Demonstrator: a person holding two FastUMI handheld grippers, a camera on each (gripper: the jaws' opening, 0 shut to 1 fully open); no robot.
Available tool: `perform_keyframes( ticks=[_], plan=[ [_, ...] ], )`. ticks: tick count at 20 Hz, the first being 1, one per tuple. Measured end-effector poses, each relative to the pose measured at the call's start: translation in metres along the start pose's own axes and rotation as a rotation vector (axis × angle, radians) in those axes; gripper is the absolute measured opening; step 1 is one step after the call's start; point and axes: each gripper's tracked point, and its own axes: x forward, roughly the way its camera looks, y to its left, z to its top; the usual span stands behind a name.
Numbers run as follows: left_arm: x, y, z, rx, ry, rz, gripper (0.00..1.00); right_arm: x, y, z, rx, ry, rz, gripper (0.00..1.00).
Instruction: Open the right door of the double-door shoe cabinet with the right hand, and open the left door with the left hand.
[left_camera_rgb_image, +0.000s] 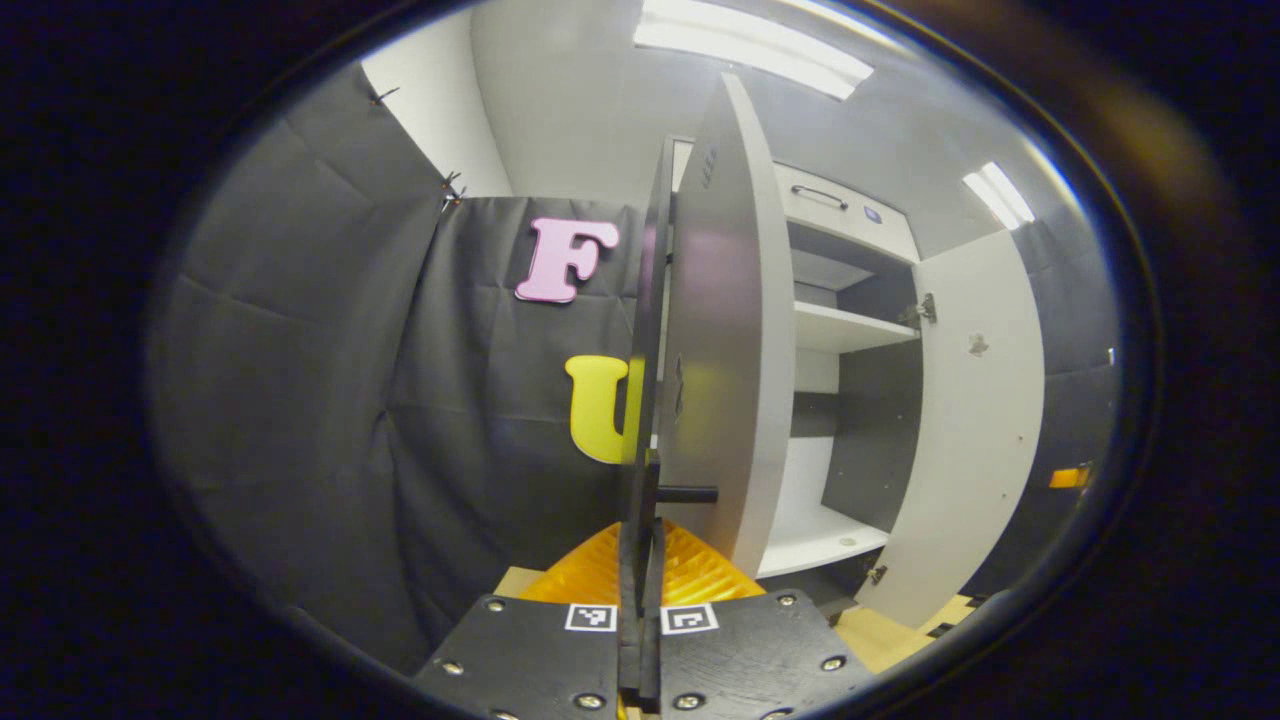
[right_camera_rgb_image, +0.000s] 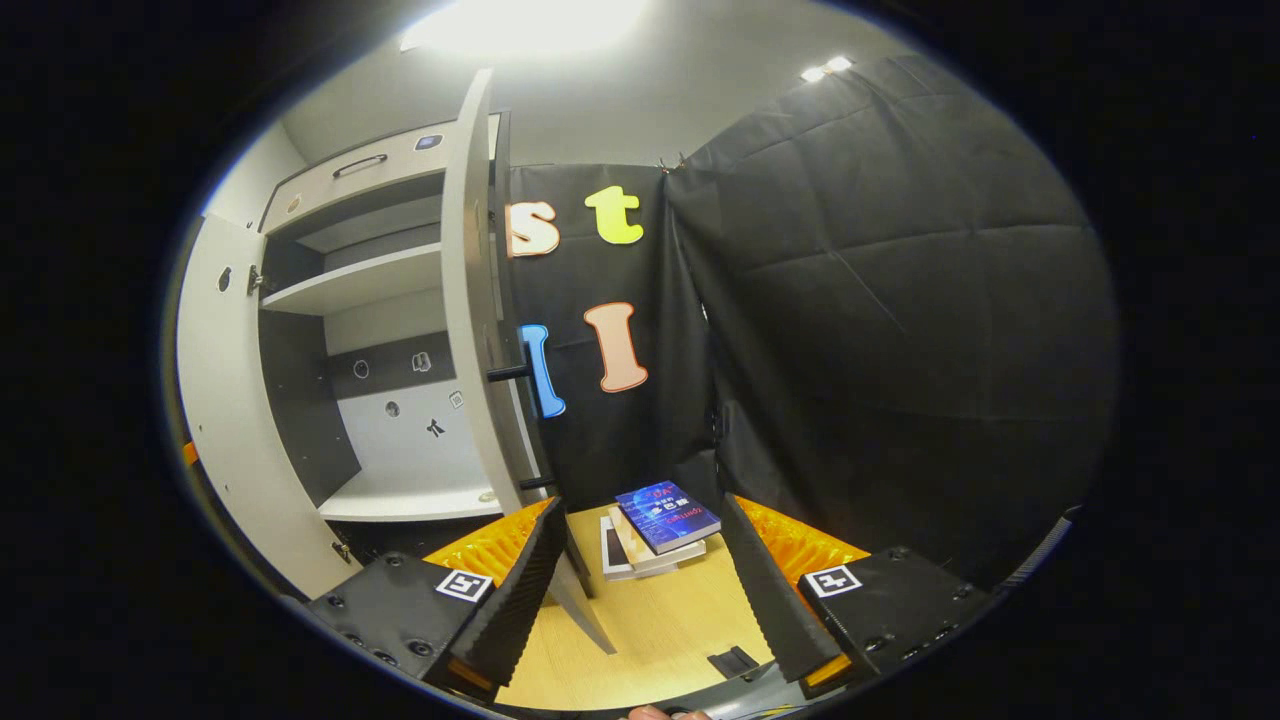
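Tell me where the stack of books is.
In the right gripper view, the stack of books lies on the wooden floor, low centre, right of the open cabinet door, before the black cloth wall.

Past my tool I see the white-faced, dark-grey-lined shoe cabinet (right_camera_rgb_image: 380, 300) with white shelves (left_camera_rgb_image: 845, 328) and black bar handles (left_camera_rgb_image: 688, 494), a blue-covered book with red lettering (right_camera_rgb_image: 668, 516) on white ones, and the pale wood-grain floor (right_camera_rgb_image: 650, 630).

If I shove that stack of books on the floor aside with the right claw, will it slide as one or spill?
Likely to spill: the stack of books looks fanned, the top book lying askew on the ones below. Its glossy cover probably slips easily. The wood-look floor seems smooth, so the bottom book may slide too.
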Motion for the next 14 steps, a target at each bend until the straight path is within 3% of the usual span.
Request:
perform_keyframes(
  ticks=[7,14],
  plan=[
    [-0.026,0.001,0.0,-0.024,0.016,0.089,0.0,0.003,0.02,0.014,0.021,0.001,0.102,0.98],
    [-0.075,-0.012,0.018,0.004,0.042,0.223,0.01,0.014,-0.004,0.052,0.062,-0.041,0.165,0.98]
  ],
)
